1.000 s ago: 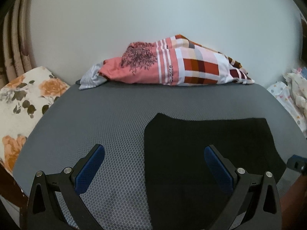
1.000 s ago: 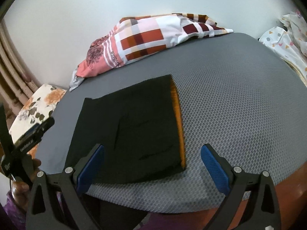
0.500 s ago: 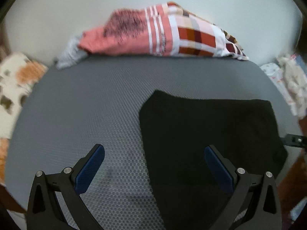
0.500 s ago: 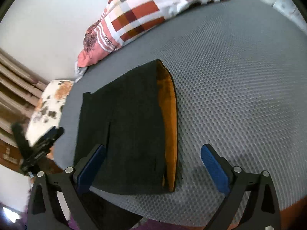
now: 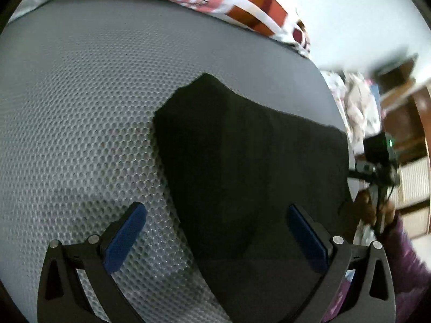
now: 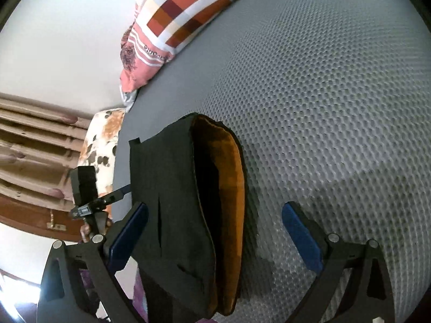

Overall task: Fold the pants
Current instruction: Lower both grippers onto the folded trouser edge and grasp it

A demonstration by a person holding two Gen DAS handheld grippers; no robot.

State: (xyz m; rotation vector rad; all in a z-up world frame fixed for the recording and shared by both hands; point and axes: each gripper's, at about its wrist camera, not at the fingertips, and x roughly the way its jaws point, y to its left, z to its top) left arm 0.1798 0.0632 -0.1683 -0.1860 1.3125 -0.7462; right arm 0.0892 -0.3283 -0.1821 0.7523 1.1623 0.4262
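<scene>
The pants [image 6: 186, 215] lie folded on the grey mat [image 6: 336, 107], at its near edge, hanging slightly over it. The right wrist view shows what the left does not: an orange lining [image 6: 231, 188] exposed along the pants' right side, where the top layer gapes open, and seam slits on the black cloth. In the left wrist view the pants [image 5: 242, 175] read only as a flat black shape, with no fold or seam to make out.

Each view catches the other tool: the left gripper [image 6: 172, 242] sees nothing of itself beyond its fingers, yet its body and camera show at the left of the right view, gripped by a hand that is mostly hidden. The right gripper's body appears blurred at the right edge of the left view, above a purple sleeve [image 5: 404, 255].

The pillow [image 6: 183, 21] at the far side is cut off in both views.

The left gripper [image 5: 215, 239] has its jaws wide apart, straddling the pants' left edge, holding nothing. The right gripper [image 6: 215, 242] is likewise spread wide over the pants' near right corner, empty; whether the fingers touch the cloth I cannot tell.
</scene>
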